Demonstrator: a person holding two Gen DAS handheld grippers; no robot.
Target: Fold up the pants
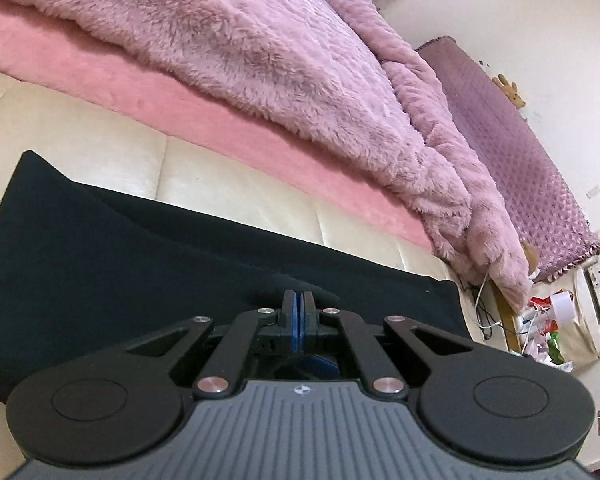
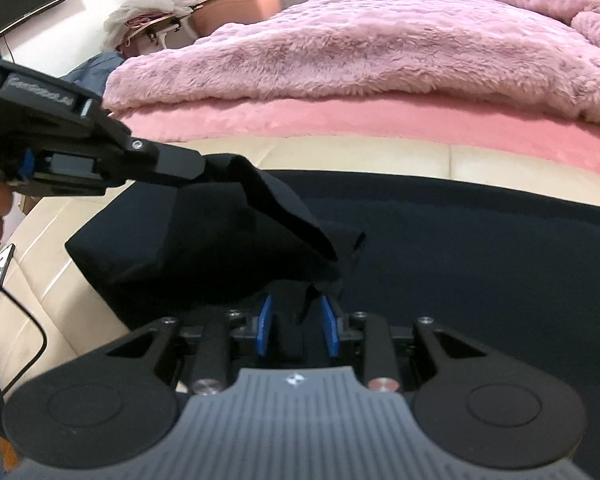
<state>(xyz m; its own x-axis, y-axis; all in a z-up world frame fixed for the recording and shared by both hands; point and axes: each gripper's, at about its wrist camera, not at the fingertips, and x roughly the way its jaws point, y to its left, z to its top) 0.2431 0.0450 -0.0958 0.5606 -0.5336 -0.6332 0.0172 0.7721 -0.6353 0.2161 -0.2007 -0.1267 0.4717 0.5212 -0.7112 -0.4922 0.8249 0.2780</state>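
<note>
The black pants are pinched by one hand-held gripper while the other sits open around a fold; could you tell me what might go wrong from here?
1. The left hand-held gripper pinches only an edge of the black pants, so the fabric may slip out when lifted.
2. The right hand-held gripper is open around a bunched fold and may close on uneven layers, skewing the fold.

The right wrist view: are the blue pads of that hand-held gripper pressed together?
No: the right hand-held gripper has its blue pads standing apart, with a fold of the black pants loose between them.
</note>
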